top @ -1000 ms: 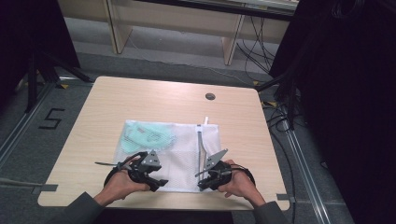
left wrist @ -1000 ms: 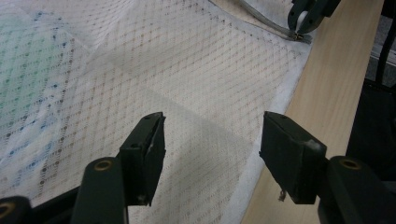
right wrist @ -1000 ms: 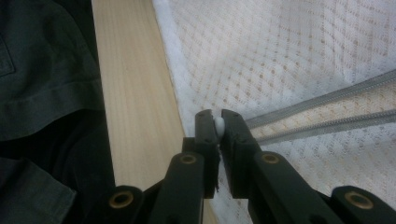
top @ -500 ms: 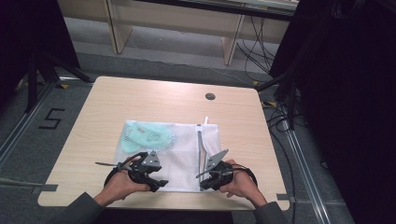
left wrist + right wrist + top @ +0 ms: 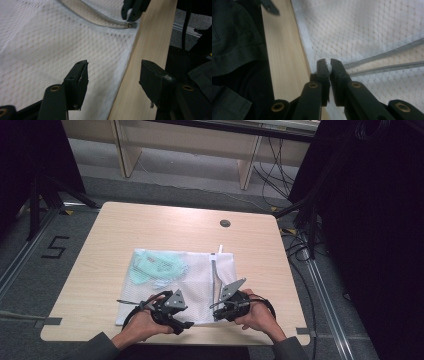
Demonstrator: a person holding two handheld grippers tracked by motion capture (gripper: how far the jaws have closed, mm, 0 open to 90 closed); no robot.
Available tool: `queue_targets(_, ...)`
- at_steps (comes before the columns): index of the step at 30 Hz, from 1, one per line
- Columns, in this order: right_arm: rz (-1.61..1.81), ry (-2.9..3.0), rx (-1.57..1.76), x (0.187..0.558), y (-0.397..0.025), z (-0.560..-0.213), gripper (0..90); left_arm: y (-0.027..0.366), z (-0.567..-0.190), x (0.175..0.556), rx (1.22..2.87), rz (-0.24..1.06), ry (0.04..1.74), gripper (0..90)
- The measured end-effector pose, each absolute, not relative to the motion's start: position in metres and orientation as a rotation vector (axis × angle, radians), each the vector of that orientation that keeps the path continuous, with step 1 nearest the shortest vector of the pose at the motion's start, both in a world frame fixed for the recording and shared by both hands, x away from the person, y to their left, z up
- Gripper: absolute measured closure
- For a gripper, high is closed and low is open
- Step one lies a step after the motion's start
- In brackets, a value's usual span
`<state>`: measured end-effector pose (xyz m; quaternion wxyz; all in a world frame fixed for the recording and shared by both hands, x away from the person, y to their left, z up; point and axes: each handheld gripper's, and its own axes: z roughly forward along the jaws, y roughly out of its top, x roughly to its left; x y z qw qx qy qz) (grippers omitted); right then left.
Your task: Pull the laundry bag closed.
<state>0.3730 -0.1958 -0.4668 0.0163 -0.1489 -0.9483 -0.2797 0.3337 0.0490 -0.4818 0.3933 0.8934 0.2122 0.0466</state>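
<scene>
A white mesh laundry bag [image 5: 195, 285] lies flat on the table with a teal garment [image 5: 157, 266] inside its far left part. Its zipper [image 5: 215, 270] runs from the far edge to the near edge. My right gripper [image 5: 327, 67] is shut on the small white zipper pull [image 5: 328, 68] at the bag's near corner, seen in the high view as right gripper [image 5: 221, 309]. My left gripper [image 5: 115, 75] is open above the bag's near edge, with mesh [image 5: 50, 50] under one jaw and bare wood under the other. It is the left gripper [image 5: 186, 320] in the high view.
The light wooden table [image 5: 150, 227] has a round cable hole [image 5: 225, 223] at the far right. Its front edge [image 5: 147, 50] runs right beside the bag's near hem. Dark stands and cables are on the floor around the table.
</scene>
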Motion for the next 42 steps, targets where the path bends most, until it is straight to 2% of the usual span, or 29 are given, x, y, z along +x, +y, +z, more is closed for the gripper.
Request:
queue_targets(8,-0.913,-2.942,-0.488,0.374,-0.198,-0.46,86.6,0.029,-0.488,0.333,2.221,0.102,0.515,44.2)
queue_targets(14,-0.932,-2.954,-0.483,0.374,-0.198,-0.458,86.6,0.022,-0.491,0.333,2.248,0.153,0.481,47.4)
queue_targets(17,-0.928,-2.937,-0.512,0.373,-0.197,-0.457,86.6,0.015,-0.494,0.332,2.23,0.178,0.466,52.4)
queue_targets(27,-0.929,-2.935,-0.52,0.373,-0.197,-0.456,86.6,0.0,-0.499,0.328,2.242,0.225,0.429,56.1)
queue_targets(33,-0.925,-2.933,-0.524,0.373,-0.197,-0.456,86.6,-0.004,-0.501,0.33,2.252,0.258,0.41,65.2)
queue_targets(34,-0.924,-2.935,-0.522,0.373,-0.197,-0.455,86.6,-0.004,-0.501,0.33,2.257,0.262,0.406,71.3)
queue_targets(35,-0.924,-2.935,-0.522,0.373,-0.197,-0.455,86.6,-0.005,-0.5,0.33,2.263,0.274,0.393,71.3)
queue_targets(38,-0.927,-2.933,-0.524,0.373,-0.197,-0.456,86.6,-0.006,-0.499,0.329,2.288,0.289,0.339,84.2)
queue_targets(42,-0.924,-2.935,-0.524,0.374,-0.198,-0.456,86.6,-0.007,-0.499,0.328,2.311,0.314,0.293,88.1)
